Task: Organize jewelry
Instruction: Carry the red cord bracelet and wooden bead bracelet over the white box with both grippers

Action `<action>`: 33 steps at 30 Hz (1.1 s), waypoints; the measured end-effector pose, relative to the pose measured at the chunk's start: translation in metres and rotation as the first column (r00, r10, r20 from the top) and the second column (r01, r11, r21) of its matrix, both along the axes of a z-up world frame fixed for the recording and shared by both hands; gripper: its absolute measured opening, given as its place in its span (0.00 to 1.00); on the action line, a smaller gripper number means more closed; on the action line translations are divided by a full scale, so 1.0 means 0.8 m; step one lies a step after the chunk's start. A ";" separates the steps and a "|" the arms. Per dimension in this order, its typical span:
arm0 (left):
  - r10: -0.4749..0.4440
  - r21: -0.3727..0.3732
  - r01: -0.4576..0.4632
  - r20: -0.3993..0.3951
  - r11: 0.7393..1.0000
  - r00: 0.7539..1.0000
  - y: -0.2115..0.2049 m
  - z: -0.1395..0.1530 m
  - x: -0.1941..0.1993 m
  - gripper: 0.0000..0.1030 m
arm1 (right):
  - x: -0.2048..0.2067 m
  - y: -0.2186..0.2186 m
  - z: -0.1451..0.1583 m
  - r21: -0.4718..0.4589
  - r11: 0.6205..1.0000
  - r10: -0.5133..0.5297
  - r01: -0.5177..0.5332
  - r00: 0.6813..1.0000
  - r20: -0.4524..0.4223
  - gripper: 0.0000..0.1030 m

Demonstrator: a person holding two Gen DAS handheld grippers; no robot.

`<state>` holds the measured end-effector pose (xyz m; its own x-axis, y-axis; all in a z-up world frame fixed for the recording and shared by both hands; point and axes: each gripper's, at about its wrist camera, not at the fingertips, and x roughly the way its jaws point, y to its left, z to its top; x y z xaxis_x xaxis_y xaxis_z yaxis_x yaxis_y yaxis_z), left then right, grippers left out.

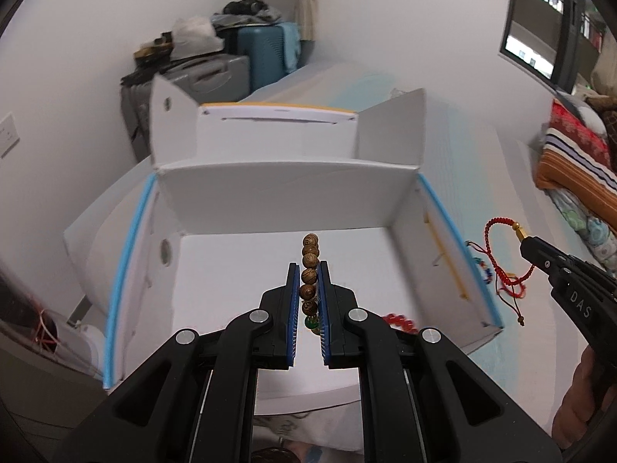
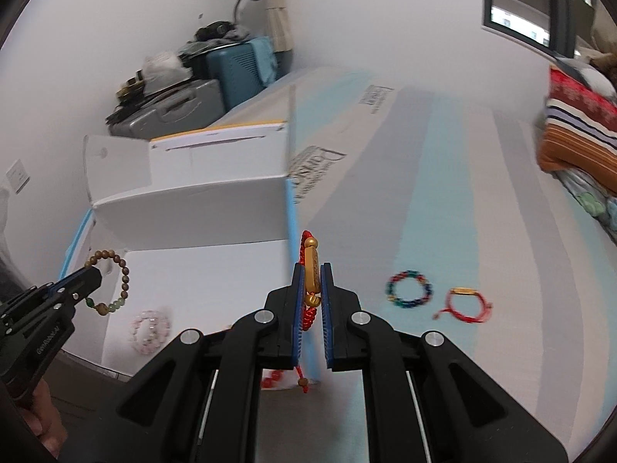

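My left gripper (image 1: 308, 270) is shut on a brown wooden bead bracelet (image 1: 309, 266) with green beads, held above the floor of an open white box (image 1: 270, 193); both show in the right wrist view, the gripper (image 2: 94, 276) and the bracelet (image 2: 115, 281). My right gripper (image 2: 312, 270) is shut on a red cord bracelet with a gold charm (image 2: 311, 277), over the box's right wall; it shows at the left view's right edge (image 1: 505, 254). A pink bead bracelet (image 2: 151, 331) and a red bead bracelet (image 1: 401, 321) lie in the box.
A multicoloured bead bracelet (image 2: 409, 288) and a second red cord bracelet (image 2: 464, 305) lie on the striped mattress (image 2: 482, 193) right of the box. Suitcases (image 1: 231, 65) stand behind against the wall. Folded bedding (image 2: 578, 131) sits at far right.
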<state>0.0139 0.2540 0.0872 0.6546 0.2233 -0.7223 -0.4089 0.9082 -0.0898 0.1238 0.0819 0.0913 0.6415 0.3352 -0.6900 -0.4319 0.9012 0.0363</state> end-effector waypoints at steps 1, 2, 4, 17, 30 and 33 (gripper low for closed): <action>0.009 0.001 -0.009 -0.003 1.000 1.000 0.006 -0.002 -0.003 0.08 | -0.002 0.008 -0.002 -0.001 1.000 0.010 -0.010 1.000 0.000 0.07; 0.017 0.001 -0.017 -0.007 1.000 1.000 0.012 -0.004 -0.004 0.08 | -0.003 0.016 -0.003 -0.005 1.000 0.020 -0.020 1.000 -0.001 0.07; 0.037 0.001 -0.037 -0.018 0.999 0.999 0.025 -0.008 -0.008 0.08 | -0.006 0.034 -0.008 -0.015 0.999 0.042 -0.042 0.999 -0.005 0.07; 0.084 -0.004 -0.085 -0.070 0.996 0.994 0.064 -0.036 -0.001 0.08 | 0.007 0.096 -0.053 -0.051 0.993 0.100 -0.105 0.991 -0.083 0.07; 0.086 -0.011 -0.088 -0.109 0.996 0.990 0.067 -0.059 0.012 0.08 | 0.023 0.110 -0.092 -0.076 0.991 0.096 -0.108 0.985 -0.146 0.07; 0.087 -0.013 -0.089 -0.119 0.996 0.989 0.068 -0.067 0.016 0.08 | 0.024 0.111 -0.098 -0.081 0.991 0.096 -0.109 0.983 -0.155 0.07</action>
